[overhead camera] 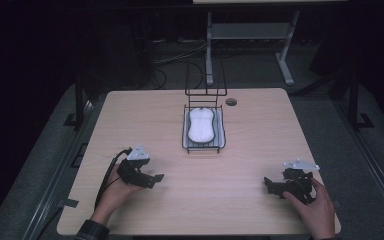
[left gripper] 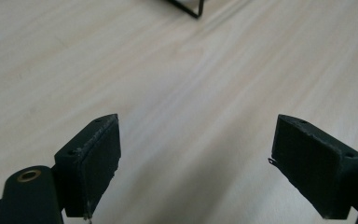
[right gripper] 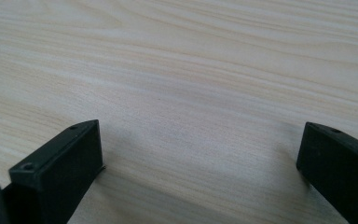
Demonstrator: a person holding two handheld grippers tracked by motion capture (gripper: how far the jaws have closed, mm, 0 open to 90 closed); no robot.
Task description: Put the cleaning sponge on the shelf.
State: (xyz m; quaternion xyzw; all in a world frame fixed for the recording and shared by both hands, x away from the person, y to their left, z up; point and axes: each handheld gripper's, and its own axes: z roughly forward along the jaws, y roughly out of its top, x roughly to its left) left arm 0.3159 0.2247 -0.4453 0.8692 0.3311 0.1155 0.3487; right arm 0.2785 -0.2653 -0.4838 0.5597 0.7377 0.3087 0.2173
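Observation:
A white sponge-like pad (overhead camera: 201,124) lies in a black wire rack (overhead camera: 203,146) at the middle back of the table. My left gripper (overhead camera: 156,179) is low over the wood near the front left, held in a hand, pointing right. In the left gripper view its jaws stand wide apart with bare wood between them (left gripper: 196,158), and a corner of the rack (left gripper: 189,8) shows at the top. My right gripper (overhead camera: 269,185) rests near the front right, pointing left. Its jaws are spread wide over bare wood (right gripper: 200,163) in the right gripper view.
The light wooden table (overhead camera: 145,120) has a round cable hole (overhead camera: 231,101) behind the rack. A taller wire frame (overhead camera: 205,82) stands at the rack's back. Dark floor, cables and a desk frame (overhead camera: 250,35) lie beyond the far edge.

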